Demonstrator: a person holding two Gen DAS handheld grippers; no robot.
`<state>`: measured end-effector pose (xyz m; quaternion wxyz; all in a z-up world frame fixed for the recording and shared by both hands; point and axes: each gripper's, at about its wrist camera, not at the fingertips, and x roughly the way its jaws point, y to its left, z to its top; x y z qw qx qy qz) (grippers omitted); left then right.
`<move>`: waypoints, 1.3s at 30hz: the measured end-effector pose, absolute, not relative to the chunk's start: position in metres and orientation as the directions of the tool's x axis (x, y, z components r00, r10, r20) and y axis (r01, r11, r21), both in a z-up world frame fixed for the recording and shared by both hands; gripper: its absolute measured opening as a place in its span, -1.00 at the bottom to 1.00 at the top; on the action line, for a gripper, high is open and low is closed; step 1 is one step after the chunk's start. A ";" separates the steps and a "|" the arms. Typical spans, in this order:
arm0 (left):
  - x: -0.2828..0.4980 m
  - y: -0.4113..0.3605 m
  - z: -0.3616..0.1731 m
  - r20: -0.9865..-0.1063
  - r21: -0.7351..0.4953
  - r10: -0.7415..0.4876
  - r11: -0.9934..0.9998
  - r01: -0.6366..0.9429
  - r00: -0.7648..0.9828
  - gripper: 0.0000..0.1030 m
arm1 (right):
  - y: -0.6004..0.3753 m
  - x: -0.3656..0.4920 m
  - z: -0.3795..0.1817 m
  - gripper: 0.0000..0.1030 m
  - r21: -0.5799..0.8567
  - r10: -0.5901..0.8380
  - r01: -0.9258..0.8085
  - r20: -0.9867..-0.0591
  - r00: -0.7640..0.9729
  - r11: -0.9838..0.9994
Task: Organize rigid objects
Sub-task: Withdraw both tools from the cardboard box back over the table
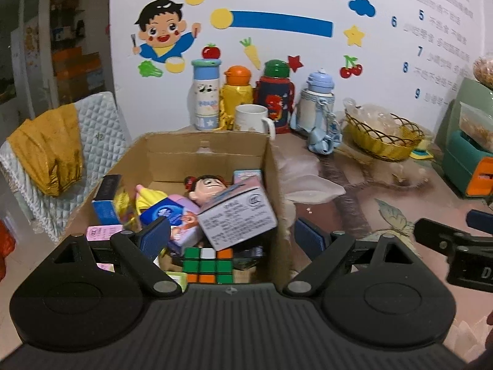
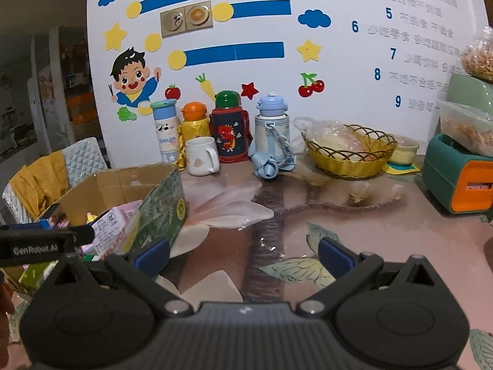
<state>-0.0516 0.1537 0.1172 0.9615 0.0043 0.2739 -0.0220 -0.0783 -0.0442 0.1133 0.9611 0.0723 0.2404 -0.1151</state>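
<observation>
A cardboard box (image 1: 212,148) stands on the table, filled with rigid items: a Rubik's cube (image 1: 207,265), a grey carton (image 1: 237,215), a doll (image 1: 208,186) and several small boxes. My left gripper (image 1: 231,237) is open and empty, held just above the box's near end over the cube. My right gripper (image 2: 243,256) is open and empty over the bare tabletop, to the right of the box (image 2: 160,209). The right gripper also shows at the left wrist view's right edge (image 1: 456,246).
Against the wall stand several water bottles (image 2: 228,126) and a white mug (image 2: 201,155). A yellow wicker basket (image 2: 348,151) with bagged food and a green-orange container (image 2: 459,182) sit at the right. A padded chair (image 1: 46,166) with yellow cloth stands left of the table.
</observation>
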 end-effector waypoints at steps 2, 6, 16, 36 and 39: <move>-0.053 0.150 0.119 -0.527 -0.008 -0.047 0.999 0.051 0.848 1.00 | -0.044 -0.078 0.115 0.97 0.084 -0.181 0.250 -0.480 0.859 0.965; -0.058 0.149 0.121 -0.523 -0.011 -0.050 0.999 0.052 0.851 1.00 | -0.044 -0.077 0.115 0.97 0.091 -0.167 0.239 -0.481 0.861 0.967; -0.068 0.154 0.126 -0.526 -0.020 -0.025 1.000 0.017 0.850 1.00 | -0.040 -0.076 0.116 0.97 0.094 -0.119 0.187 -0.483 0.867 0.978; -0.100 0.167 0.129 -0.505 -0.004 0.026 0.999 -0.033 0.863 1.00 | -0.017 -0.085 0.115 0.97 0.051 -0.056 0.090 -0.465 0.884 0.995; -0.102 0.166 0.129 -0.507 -0.003 0.034 0.999 -0.041 0.862 1.00 | -0.014 -0.085 0.114 0.97 0.050 -0.047 0.080 -0.465 0.884 0.996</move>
